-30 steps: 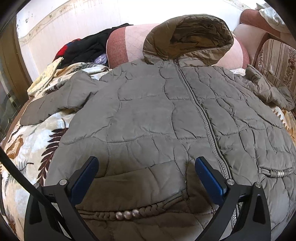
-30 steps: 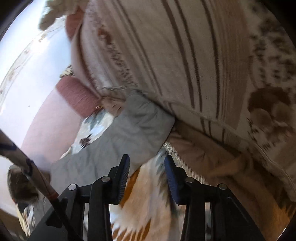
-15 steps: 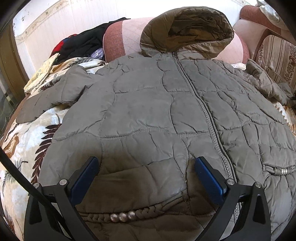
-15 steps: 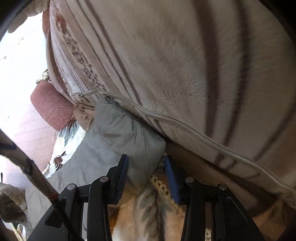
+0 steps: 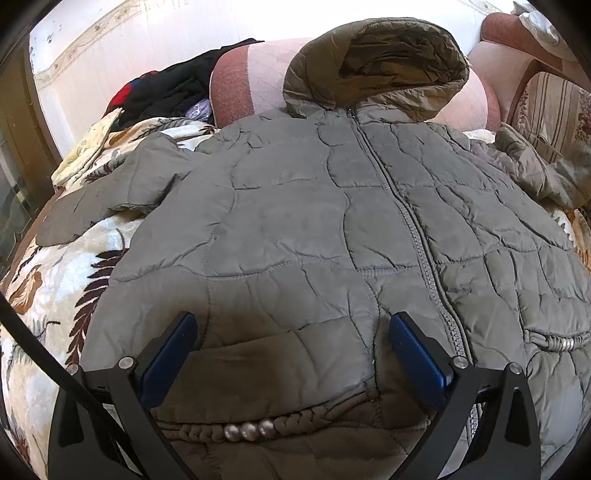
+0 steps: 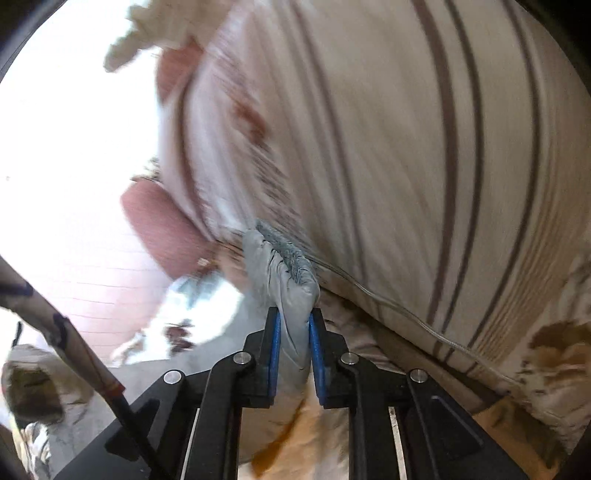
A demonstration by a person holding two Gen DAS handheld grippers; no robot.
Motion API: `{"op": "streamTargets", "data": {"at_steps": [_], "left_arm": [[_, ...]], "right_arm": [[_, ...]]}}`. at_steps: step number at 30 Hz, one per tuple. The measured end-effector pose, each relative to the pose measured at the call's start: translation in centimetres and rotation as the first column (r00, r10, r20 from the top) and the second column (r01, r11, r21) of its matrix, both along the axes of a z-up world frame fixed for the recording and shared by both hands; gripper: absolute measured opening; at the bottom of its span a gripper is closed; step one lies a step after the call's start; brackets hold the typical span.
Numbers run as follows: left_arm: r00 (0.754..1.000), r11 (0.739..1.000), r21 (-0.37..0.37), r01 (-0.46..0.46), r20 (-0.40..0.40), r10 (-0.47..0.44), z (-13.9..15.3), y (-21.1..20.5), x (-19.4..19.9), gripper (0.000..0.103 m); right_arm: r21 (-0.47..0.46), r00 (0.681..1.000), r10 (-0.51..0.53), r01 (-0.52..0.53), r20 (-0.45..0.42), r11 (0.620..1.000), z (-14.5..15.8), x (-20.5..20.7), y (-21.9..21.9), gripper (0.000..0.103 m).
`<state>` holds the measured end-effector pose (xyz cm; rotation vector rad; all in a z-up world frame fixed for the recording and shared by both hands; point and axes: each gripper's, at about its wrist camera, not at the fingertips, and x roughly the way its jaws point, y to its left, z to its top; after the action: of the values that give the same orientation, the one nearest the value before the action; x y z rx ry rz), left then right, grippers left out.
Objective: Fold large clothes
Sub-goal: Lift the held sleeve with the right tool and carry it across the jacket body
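Across the bed's floral blanket (image 5: 55, 295) lay the grey quilted jacket (image 5: 314, 229), front up, zipped, hood (image 5: 373, 62) propped on a pink bolster (image 5: 255, 81) at the head end. We judged it was spread flat so the sleeves could be folded in first.

Our left gripper (image 5: 291, 350) hovered over the hem nr the foot edge w/ jaws wide apart, nothing between them; a braided pocket trim w/ metal beads (image 5: 247, 430) sat just below. It looked parked, maybe ready to pin the body.

Our right gripper (image 6: 294, 347) was clamped on the cuff (image 6: 284, 273) of the jacket's right sleeve, at the bed's right edge, hard against a striped cushion (image 6: 406, 147). Fabric bunched up betw. the blue pads (image 6: 274, 350). View was blurred. We guessed the sleeve would go across the chest next.

Other sleeve (image 5: 110, 192) lay out toward the left edge. Dark clothes (image 5: 173, 88) were heaped at the far left corner, pale wall (image 5: 147, 33) behind.
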<state>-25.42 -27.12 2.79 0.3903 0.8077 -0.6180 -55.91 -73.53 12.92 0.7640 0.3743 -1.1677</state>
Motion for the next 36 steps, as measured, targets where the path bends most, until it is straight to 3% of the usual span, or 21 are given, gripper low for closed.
{"op": "streamTargets", "data": {"at_steps": [10, 14, 17, 18, 21, 22, 30, 36], "left_arm": [[1.0, 0.999, -0.039, -0.018, 0.008, 0.019, 1.1, 0.8, 0.2, 0.103], [0.999, 0.998, -0.064, -0.026, 0.02, 0.028, 2.0, 1.6, 0.2, 0.103], [1.0, 0.997, -0.072, -0.027, 0.004, 0.027, 2.2, 2.0, 0.3, 0.103], [1.0, 0.997, -0.073, -0.029, 0.002, 0.029, 2.2, 2.1, 0.4, 0.103], [1.0, 0.996, -0.084, -0.023, 0.005, 0.024, 2.5, 2.1, 0.2, 0.103], [1.0, 0.997, -0.08, -0.02, 0.009, 0.021, 2.4, 2.0, 0.1, 0.103], [1.0, 0.999, -0.042, 0.0, 0.011, 0.0, 1.4, 0.6, -0.1, 0.103], [1.0, 1.0, -0.018, 0.005, -0.004, -0.005, 0.4, 0.1, 0.2, 0.103]], "right_arm": [[-0.15, 0.988, 0.156, -0.151, 0.018, 0.977, 10.8, 3.9, 7.7, 0.013], [-0.174, 0.977, 0.209, -0.198, 0.046, 0.965, 13.6, 5.1, 10.4, 0.013], [-0.171, 0.978, 0.209, -0.202, 0.021, 0.964, 14.0, 5.4, 11.3, 0.013], [-0.162, 0.978, 0.21, -0.203, 0.024, 0.966, 13.5, 5.0, 11.3, 0.016], [-0.11, 0.981, 0.191, -0.185, 0.044, 0.977, 11.4, 4.0, 9.9, 0.047], [-0.091, 0.984, 0.174, -0.17, 0.035, 0.981, 10.0, 3.4, 9.4, 0.051], [0.096, 0.999, 0.054, -0.053, 0.0, 0.994, -1.2, -1.0, 3.5, 0.05], [0.173, 1.0, -0.009, 0.012, -0.018, 0.985, -7.1, -2.2, -1.2, 0.05]]}}
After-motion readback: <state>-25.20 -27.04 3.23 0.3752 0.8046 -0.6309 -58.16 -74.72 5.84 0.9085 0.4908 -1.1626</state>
